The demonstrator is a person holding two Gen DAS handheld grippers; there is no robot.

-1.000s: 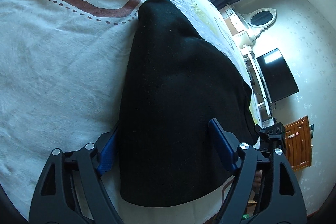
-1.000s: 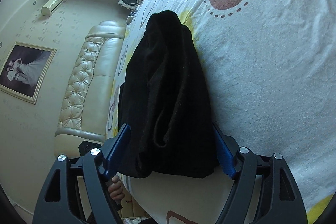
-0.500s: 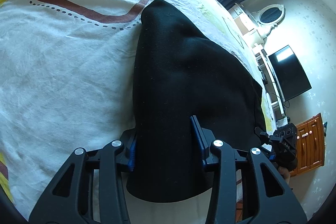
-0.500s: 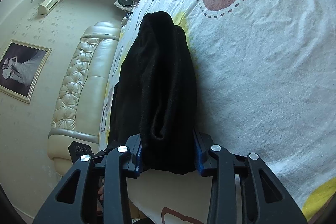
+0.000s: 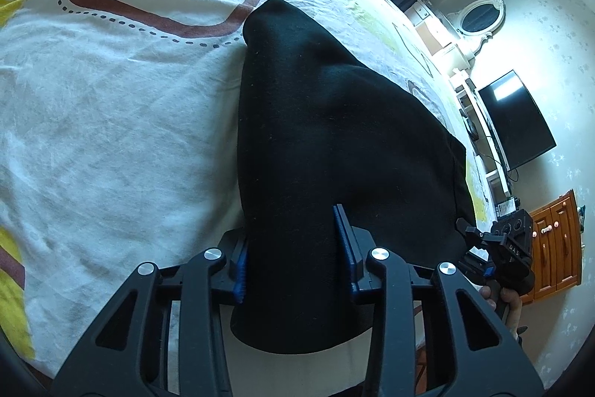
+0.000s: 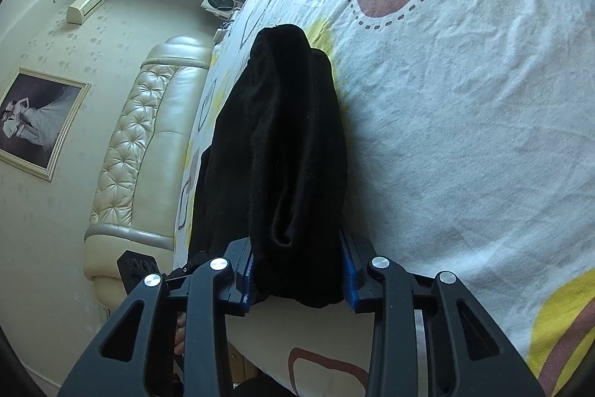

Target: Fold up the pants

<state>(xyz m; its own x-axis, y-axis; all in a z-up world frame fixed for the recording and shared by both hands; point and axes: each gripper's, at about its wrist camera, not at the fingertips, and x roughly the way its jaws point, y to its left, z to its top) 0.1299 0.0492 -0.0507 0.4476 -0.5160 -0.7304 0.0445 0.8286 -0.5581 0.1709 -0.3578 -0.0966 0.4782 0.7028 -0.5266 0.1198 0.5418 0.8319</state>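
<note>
Black pants (image 5: 334, 121) lie bunched along the near edge of a white patterned bed sheet (image 5: 111, 99). My left gripper (image 5: 293, 248) has one end of the fabric between its blue pads (image 5: 241, 263), and its jaws are closing on it. In the right wrist view the pants (image 6: 282, 136) run away from me as a narrow folded strip. My right gripper (image 6: 299, 270) is shut on their near end, pads pressing both sides. Each gripper shows in the other's view: the right gripper (image 5: 509, 252) with a hand below it, and the left gripper (image 6: 137, 265) at the bed's edge.
The sheet (image 6: 465, 136) spreads wide beyond the pants. A padded cream headboard (image 6: 148, 144) and a framed picture (image 6: 37, 121) are past one end. A TV (image 5: 517, 121), an oval mirror (image 5: 479, 19) and a wooden cabinet (image 5: 554, 240) stand past the other.
Both grippers went from wide open around the pants to closed on the fabric, which bunched narrower between the pads. Neither hand shifted much.
</note>
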